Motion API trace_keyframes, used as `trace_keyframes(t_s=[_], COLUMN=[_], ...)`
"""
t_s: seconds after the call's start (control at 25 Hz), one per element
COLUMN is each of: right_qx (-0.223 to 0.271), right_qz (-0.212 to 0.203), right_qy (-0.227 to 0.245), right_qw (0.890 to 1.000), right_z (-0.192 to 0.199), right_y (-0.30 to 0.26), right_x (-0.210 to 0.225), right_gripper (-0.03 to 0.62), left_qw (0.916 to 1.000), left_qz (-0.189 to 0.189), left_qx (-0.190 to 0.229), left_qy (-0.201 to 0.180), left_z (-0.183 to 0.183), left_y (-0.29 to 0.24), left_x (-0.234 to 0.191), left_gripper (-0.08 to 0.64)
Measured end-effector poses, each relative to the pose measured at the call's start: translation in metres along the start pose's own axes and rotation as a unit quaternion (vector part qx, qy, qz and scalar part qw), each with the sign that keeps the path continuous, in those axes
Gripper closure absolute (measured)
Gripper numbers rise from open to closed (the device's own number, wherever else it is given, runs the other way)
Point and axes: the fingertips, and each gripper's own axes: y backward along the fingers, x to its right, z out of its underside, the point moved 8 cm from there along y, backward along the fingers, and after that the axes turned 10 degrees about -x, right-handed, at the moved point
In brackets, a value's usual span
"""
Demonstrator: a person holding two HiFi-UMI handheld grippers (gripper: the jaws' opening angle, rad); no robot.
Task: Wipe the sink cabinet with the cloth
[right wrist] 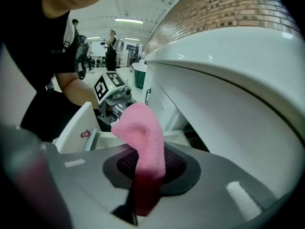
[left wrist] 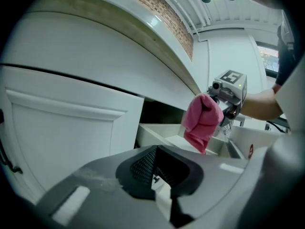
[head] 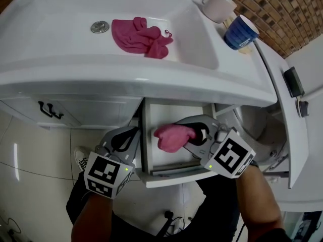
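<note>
My right gripper [head: 194, 135] is shut on a pink cloth [head: 173, 137], which bulges out over the open white drawer [head: 151, 175] of the sink cabinet. From the left gripper view the same cloth [left wrist: 202, 120] hangs from the right gripper [left wrist: 228, 92] above the drawer [left wrist: 157, 135]. The cloth [right wrist: 143, 137] rises from between the right gripper's jaws [right wrist: 143, 175]. My left gripper [head: 126, 137] sits at the drawer's left side, jaws together and holding nothing [left wrist: 159, 175]. A second pink cloth [head: 141, 37] lies crumpled in the sink basin [head: 192, 49].
A closed cabinet door [head: 75, 110] with a black handle [head: 49, 110] lies left of the drawer. A white mug [head: 218, 5] and a blue cup [head: 239, 32] stand on the sink's right ledge. The drain [head: 100, 27] sits left of the basin cloth. A person's shoe [head: 81, 158] is below.
</note>
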Motion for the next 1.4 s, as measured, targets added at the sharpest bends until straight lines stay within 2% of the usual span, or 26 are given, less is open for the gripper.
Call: trace_keyframes(t_s=[0.28, 0.4, 0.52, 1.16, 1.4], right_qx=[-0.018, -0.022, -0.049, -0.132, -0.135], right_qz=[-0.019, -0.016, -0.007, 0.039, 0.048], right_qy=[0.016, 0.017, 0.024, -0.013, -0.029], right_qw=[1.000, 0.999, 0.998, 0.990, 0.989], right_z=[0.002, 0.015, 0.030, 0.104, 0.120], right_y=[-0.027, -0.030, -0.025, 0.021, 0.029], right_x=[-0.008, -0.008, -0.006, 0.015, 0.019], right_gripper=[0.511, 0.511, 0.511, 0.511, 0.511], left_qw=[1.0000, 1.0000, 0.9999, 0.9996, 0.9996], left_qz=[0.000, 0.003, 0.007, 0.016, 0.016], left_qx=[0.003, 0.005, 0.005, -0.001, 0.000], left_qy=[0.001, -0.002, -0.009, -0.023, -0.023], left_z=[0.000, -0.001, -0.002, -0.003, -0.003], left_y=[0.005, 0.005, 0.004, -0.003, -0.005], left_x=[-0.002, -0.002, 0.002, 0.012, 0.013], left_gripper=[0.554, 0.554, 0.554, 0.554, 0.554])
